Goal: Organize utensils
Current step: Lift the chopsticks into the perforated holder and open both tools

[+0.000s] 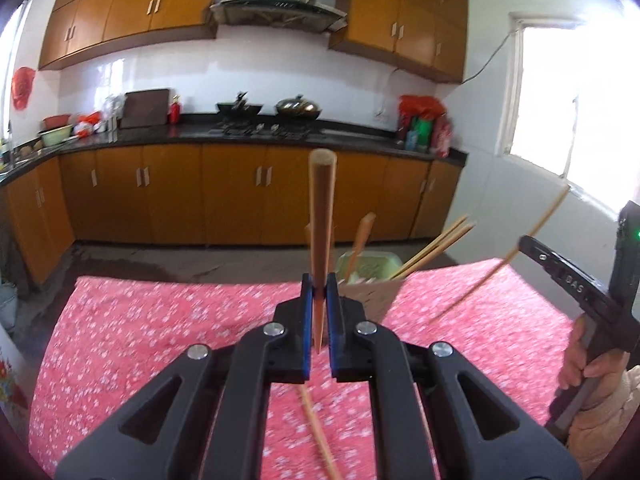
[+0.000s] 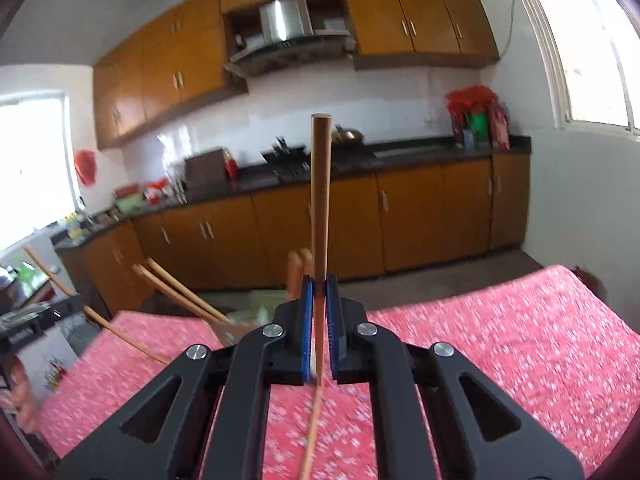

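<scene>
My left gripper (image 1: 320,284) is shut on a wooden chopstick (image 1: 321,216) that stands up between its blue pads. My right gripper (image 2: 319,286) is shut on another wooden chopstick (image 2: 320,192), also upright. Just behind the left gripper stands a utensil holder (image 1: 370,276), green and brown, with several chopsticks and a wooden utensil in it. The holder (image 2: 240,320) sits ahead and left in the right wrist view. The right gripper (image 1: 516,246) shows at the right of the left wrist view, holding its chopstick (image 1: 500,258) slanted. Both grippers are raised over a table with a red floral cloth (image 1: 160,332).
Beyond the table are a grey floor, orange kitchen cabinets (image 1: 240,192) and a dark counter with a stove and woks (image 1: 298,108). A bright window (image 1: 580,92) is on the right wall. The other gripper's body (image 2: 36,320) shows at far left of the right wrist view.
</scene>
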Motion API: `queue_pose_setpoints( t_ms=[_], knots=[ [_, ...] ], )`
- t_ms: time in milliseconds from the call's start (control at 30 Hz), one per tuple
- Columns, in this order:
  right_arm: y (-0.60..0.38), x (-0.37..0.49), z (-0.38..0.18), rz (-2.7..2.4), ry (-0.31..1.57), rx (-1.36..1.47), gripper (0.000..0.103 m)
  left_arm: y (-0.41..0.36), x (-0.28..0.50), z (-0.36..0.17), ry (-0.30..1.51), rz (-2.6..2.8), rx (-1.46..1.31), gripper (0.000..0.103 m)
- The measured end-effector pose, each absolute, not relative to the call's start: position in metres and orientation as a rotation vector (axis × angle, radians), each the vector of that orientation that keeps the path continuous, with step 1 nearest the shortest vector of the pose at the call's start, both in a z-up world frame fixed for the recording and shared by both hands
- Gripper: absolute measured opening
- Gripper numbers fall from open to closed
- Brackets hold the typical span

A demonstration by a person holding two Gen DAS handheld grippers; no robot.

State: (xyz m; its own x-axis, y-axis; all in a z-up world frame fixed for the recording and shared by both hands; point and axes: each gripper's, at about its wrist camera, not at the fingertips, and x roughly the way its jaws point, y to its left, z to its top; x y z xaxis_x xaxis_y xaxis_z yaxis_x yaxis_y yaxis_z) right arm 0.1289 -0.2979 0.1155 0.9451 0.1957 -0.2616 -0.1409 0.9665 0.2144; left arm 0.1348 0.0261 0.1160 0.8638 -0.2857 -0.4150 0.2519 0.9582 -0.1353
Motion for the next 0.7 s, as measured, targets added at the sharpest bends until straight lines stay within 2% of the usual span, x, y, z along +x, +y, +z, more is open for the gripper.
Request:
queue_pose_setpoints(
  t_ms=[367, 533, 700],
  knots=[
    [-0.27, 0.148, 0.146, 0.221, 0.162, 0.202, 0.007, -0.013, 0.149, 0.163, 0.249, -0.296, -0.142, 0.008],
    [-0.258, 0.17, 0.14, 0.208, 0.154, 0.18, 0.007, -0.025, 0.173, 0.156, 0.214, -0.24, -0.146, 0.008],
    [-0.25, 0.193, 0.119, 0.203, 0.226, 0.16, 0.008, -0.032, 0.204, 0.13, 0.286, -0.221, -0.137, 0.008]
  ],
)
